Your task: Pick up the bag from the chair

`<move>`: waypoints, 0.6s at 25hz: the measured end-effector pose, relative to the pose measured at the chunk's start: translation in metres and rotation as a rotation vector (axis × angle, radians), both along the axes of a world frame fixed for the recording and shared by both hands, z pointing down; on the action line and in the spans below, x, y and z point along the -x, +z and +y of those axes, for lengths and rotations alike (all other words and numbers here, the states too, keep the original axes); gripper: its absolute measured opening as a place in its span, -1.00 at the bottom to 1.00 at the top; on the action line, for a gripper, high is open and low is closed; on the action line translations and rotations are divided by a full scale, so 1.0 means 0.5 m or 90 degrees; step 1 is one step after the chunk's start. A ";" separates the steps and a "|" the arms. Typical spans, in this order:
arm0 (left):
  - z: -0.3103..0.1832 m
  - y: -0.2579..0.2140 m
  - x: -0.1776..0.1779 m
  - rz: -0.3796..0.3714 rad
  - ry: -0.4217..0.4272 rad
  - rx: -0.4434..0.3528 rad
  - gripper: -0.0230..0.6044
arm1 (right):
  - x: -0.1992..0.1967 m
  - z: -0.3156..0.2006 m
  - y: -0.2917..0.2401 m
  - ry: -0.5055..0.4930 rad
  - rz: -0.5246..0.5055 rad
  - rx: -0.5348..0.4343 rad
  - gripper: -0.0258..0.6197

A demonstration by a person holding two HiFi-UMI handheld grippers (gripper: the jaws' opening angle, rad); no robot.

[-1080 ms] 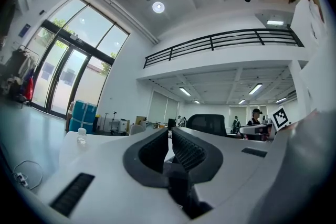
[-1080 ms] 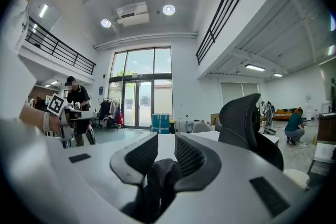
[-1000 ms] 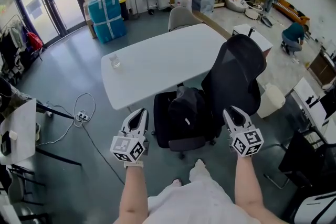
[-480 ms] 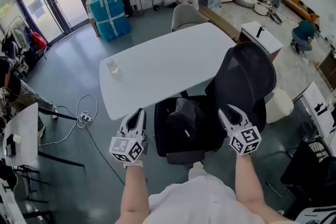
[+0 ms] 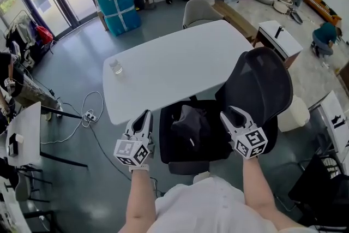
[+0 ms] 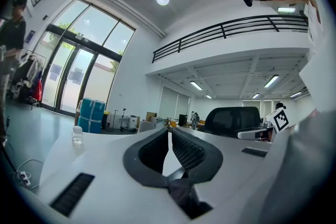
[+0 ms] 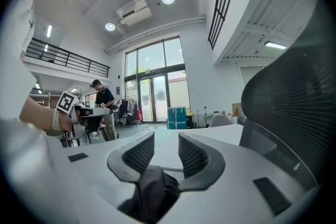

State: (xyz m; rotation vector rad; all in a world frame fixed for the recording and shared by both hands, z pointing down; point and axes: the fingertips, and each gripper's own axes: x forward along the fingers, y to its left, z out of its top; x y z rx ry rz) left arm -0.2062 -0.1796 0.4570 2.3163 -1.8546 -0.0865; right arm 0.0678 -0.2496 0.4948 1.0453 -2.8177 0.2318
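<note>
Nearer now, the black bag (image 5: 188, 125) lies on the chair (image 5: 264, 84) between the nearly closed left gripper (image 5: 145, 116) and the slightly parted right gripper (image 5: 231, 114).

White shirt (image 5: 204, 205), white hand-held grippers (image 5: 145, 114) (image 5: 232, 112), black pads (image 6: 187, 151), marker cubes (image 5: 132, 153)

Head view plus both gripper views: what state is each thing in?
Left hand-held gripper: jaws all but together, empty.
Right hand-held gripper: jaws apart, empty.
Bag: lying on the seat, ungripped.
Chair: backrest upright, seat occupied.
Bottle: upright on table.
</note>
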 end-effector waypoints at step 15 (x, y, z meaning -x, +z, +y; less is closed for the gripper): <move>-0.055 0.040 -0.030 0.001 0.042 0.037 -0.80 | 0.050 -0.026 0.045 -0.058 0.013 0.032 -0.40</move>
